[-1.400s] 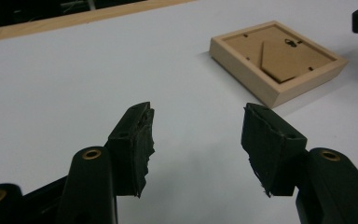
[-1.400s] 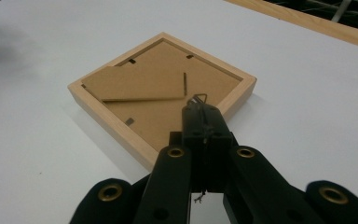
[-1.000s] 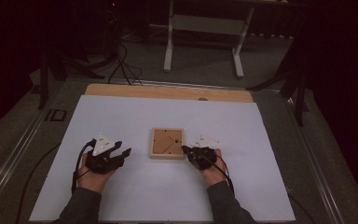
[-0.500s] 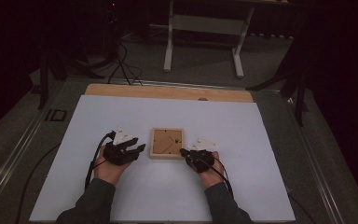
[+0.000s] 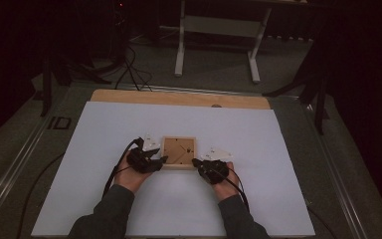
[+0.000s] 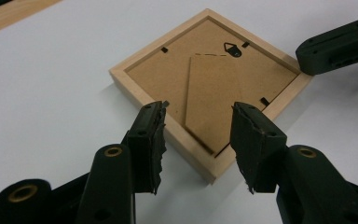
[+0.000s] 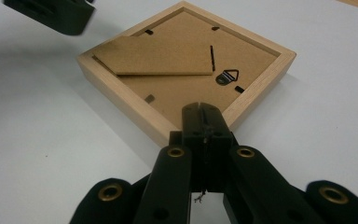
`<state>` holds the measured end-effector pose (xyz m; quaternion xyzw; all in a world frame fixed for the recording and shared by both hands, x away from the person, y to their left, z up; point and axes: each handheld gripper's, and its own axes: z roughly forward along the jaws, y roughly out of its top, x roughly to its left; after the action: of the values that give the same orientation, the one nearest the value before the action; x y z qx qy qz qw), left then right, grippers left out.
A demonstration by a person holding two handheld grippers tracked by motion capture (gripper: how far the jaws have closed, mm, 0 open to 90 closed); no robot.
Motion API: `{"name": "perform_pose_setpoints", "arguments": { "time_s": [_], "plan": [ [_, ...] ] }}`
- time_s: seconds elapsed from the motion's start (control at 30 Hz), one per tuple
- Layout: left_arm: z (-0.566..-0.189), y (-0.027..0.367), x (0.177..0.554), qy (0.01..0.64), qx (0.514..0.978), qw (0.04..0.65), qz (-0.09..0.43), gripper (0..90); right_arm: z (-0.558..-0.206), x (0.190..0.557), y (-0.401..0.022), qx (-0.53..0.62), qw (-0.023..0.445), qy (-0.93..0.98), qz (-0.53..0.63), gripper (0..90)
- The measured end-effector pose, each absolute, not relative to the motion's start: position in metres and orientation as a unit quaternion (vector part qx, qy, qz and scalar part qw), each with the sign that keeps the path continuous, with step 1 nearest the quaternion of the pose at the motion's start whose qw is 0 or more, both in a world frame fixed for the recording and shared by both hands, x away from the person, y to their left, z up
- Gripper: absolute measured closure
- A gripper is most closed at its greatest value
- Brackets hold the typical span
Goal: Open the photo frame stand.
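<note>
Left gripper view: spread fingers [image 6: 256, 149] straddle the stiff, light wooden frame's [image 6: 168, 135] corner, best gripped there; right gripper [image 7: 204, 122] clenched empty.

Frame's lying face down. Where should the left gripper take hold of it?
Probably the near corner of the picture frame, across the raised wooden rim, coming in low from its own side. The left gripper is open astride that corner; the backing sits recessed and flat, offering no edge.
</note>
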<state>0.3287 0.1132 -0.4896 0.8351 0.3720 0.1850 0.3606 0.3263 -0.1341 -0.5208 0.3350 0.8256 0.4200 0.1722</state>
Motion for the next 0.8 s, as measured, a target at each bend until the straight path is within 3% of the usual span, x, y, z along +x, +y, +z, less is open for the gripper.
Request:
{"name": "perform_pose_setpoints", "arguments": {
  "time_s": [0.8],
  "plan": [
    [-0.501,0.08,0.347,0.359,0.859,0.326,0.164,51.3,-0.521,0.326,-0.134,0.333,0.174,0.826,0.42,89.8]
  ]
}}
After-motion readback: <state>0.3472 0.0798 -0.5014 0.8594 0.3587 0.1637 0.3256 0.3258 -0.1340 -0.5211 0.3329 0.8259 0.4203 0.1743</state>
